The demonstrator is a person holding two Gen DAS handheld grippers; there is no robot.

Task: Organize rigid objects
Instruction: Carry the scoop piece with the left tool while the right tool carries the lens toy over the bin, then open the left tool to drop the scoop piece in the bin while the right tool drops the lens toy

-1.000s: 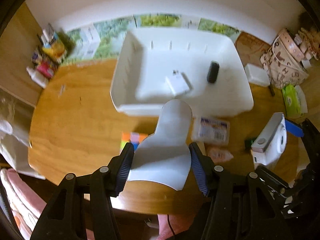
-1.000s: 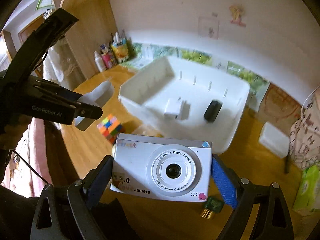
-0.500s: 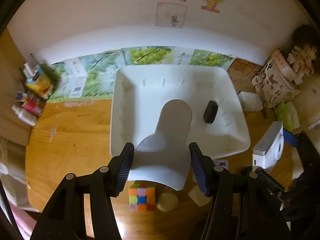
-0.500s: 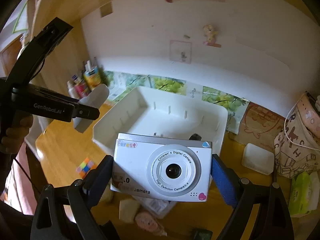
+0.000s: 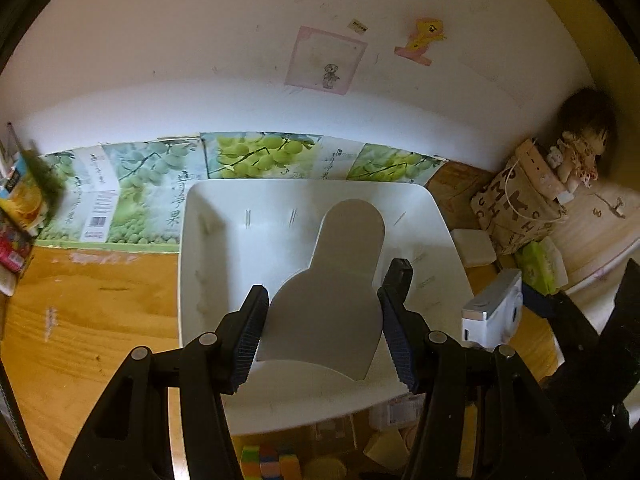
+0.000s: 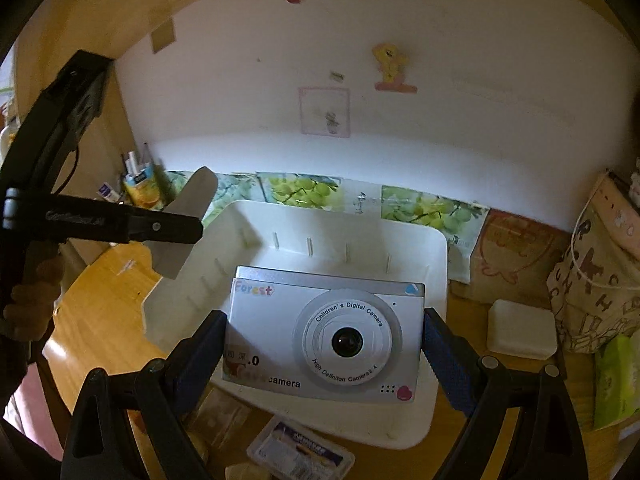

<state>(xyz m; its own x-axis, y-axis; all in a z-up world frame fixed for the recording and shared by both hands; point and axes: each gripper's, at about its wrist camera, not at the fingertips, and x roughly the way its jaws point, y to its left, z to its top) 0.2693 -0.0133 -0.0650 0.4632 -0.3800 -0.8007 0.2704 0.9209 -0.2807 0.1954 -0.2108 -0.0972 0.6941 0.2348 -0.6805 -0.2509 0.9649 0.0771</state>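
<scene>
Above the white tray (image 5: 200, 264), which rests on the wooden table (image 5: 88, 320) against its far edge by the wall, both grippers hold their loads. Left gripper (image 5: 322, 334): jaws drawn fairly narrow and clamped on the broad base of a flat white paddle-shaped piece (image 5: 336, 280), whose rounded narrow end points toward the tray's far wall; the piece hangs over the tray interior, and contact with the tray floor cannot be determined. Right gripper (image 6: 324, 344): jaws spread wide and closed on the two short ends of a white children's digital camera (image 6: 324, 332), lens facing the viewer, held upright over the tray's near right portion. In the right wrist view, the left gripper appears at the tray's left rim with the paddle-shaped piece tilted upward. Near the table's front edge, just outside the tray's near wall, lie a multicoloured puzzle cube (image 5: 270, 462) and a clear plastic case (image 6: 300, 450). A small white box (image 6: 522, 334) sits on the table to the right of the tray, beside a patterned bag (image 6: 596, 280).
</scene>
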